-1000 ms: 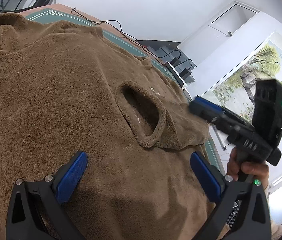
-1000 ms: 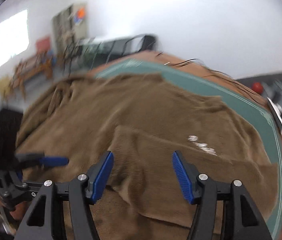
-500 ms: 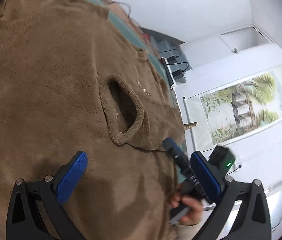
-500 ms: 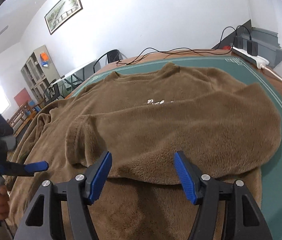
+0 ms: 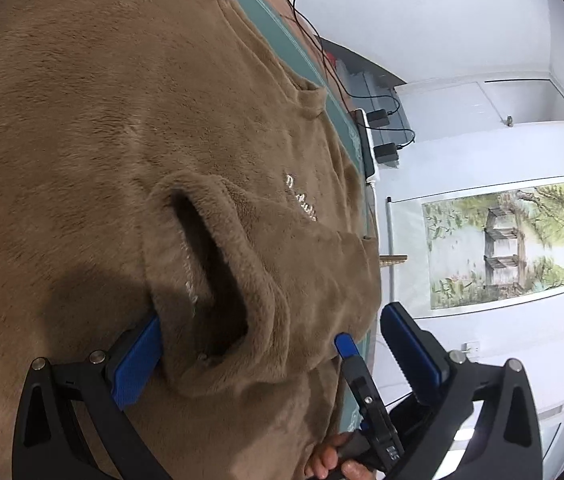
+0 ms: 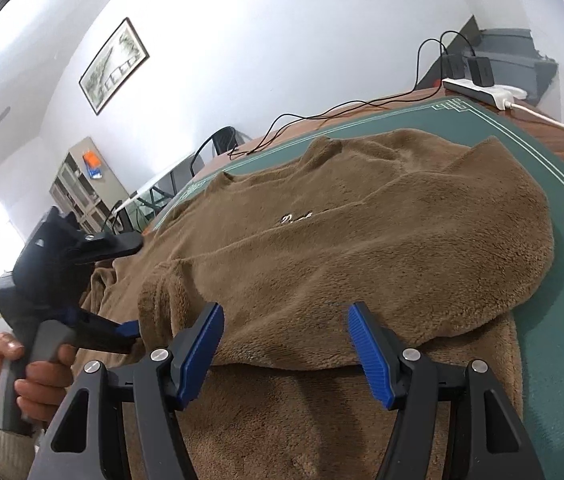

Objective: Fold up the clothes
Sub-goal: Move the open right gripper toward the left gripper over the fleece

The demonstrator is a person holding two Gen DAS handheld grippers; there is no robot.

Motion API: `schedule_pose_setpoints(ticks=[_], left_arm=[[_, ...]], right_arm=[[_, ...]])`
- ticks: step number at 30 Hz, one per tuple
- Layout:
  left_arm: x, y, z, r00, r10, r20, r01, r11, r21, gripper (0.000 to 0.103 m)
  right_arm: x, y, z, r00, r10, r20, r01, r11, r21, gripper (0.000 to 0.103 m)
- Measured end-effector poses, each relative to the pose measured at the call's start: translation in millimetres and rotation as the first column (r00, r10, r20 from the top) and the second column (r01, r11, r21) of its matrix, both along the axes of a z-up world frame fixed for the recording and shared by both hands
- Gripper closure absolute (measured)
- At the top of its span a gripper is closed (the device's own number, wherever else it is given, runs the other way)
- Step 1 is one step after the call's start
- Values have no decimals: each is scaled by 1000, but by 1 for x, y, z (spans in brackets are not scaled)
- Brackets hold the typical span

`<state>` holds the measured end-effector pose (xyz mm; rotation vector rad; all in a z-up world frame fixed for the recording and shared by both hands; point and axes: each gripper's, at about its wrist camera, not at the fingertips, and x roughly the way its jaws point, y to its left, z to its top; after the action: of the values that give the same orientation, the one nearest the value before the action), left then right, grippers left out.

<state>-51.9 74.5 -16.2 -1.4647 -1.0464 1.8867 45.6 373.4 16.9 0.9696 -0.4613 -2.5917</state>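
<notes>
So the brown fleece sweater (image 6: 362, 248) is spread out on the table (image 6: 562, 280), on the green mat, collar at the far side and the little embroidered script facing up. A sleeve is already laid back across the chest, which is why there's that thick doubled edge running along the near side.

Left claw (image 5: 273, 344) is wide open with the open cuff (image 5: 209, 280) sitting right between its 2 blue pads. The left pad is tucked against the cuff edge, the other one hangs off past the fabric, so nothing is pinched. Right claw (image 6: 286, 352) is also open, straddling the folded edge of the sleeve layer, pads on either side without squeezing.

My guess: both are lined up on that same near edge so they can grab it together and carry the next fold over evenly.
</notes>
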Motion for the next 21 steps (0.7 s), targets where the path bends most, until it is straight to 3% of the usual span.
schedule_pose_setpoints(ticks=[3, 5, 7, 8, 9, 14, 21], left_arm=[[-2, 3, -2, 1000, -3, -9, 3, 1000, -9, 1], [-4, 5, 0, 1000, -18, -26, 17, 999, -42, 7], [-6, 8, 2, 999, -36, -40, 32, 994, -100, 33], [-8, 10, 1, 998, -50, -40, 44, 991, -124, 60], [-10, 11, 0, 998, -59, -39, 53, 989, -139, 76], [-19, 14, 2, 995, -83, -51, 73, 983, -170, 86], [-48, 3, 54, 980, -49, -194, 25, 992, -127, 88]], right_arm=[[1, 1, 1, 1000, -4, -5, 4, 1000, -3, 37], [2, 1, 2, 1000, -6, -10, 6, 1000, -2, 37], [1, 2, 2, 1000, -9, -10, 9, 1000, -8, 37], [1, 3, 1, 1000, -11, -10, 11, 1000, -11, 37], [1, 4, 1, 1000, -13, -11, 13, 1000, -14, 37], [1, 8, 0, 1000, -23, -6, 23, 999, -31, 37], [7, 20, 2, 998, -61, -30, 59, 996, -74, 37]])
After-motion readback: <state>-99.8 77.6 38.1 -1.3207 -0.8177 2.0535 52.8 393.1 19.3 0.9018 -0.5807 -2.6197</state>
